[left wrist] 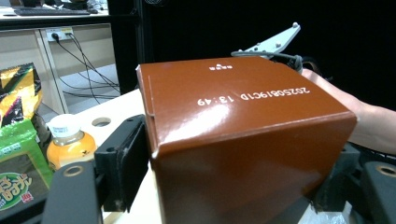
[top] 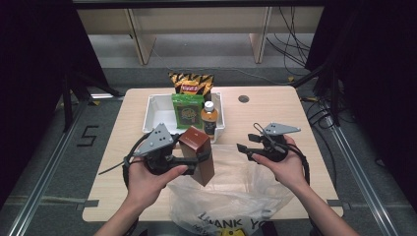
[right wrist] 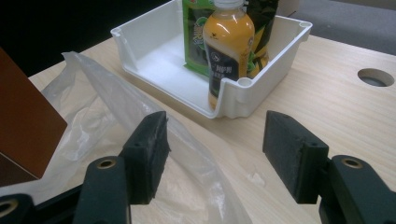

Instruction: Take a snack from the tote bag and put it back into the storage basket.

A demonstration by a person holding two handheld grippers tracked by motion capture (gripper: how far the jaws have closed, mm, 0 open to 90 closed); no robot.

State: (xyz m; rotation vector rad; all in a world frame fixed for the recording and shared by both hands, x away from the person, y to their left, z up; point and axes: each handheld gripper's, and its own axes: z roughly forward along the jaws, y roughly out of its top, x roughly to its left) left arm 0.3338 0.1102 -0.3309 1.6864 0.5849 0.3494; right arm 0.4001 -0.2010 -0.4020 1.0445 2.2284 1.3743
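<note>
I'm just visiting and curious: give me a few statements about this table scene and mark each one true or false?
1. The left claw grips a brown box. True.
2. The right claw holds the juice bottle. False: its jaws are open and hold nothing; the bottle stands in the white bin.
3. A clear plastic bag lies on the table. True.
4. The white bin is empty. False: it holds the bottle and a green packet.
</note>
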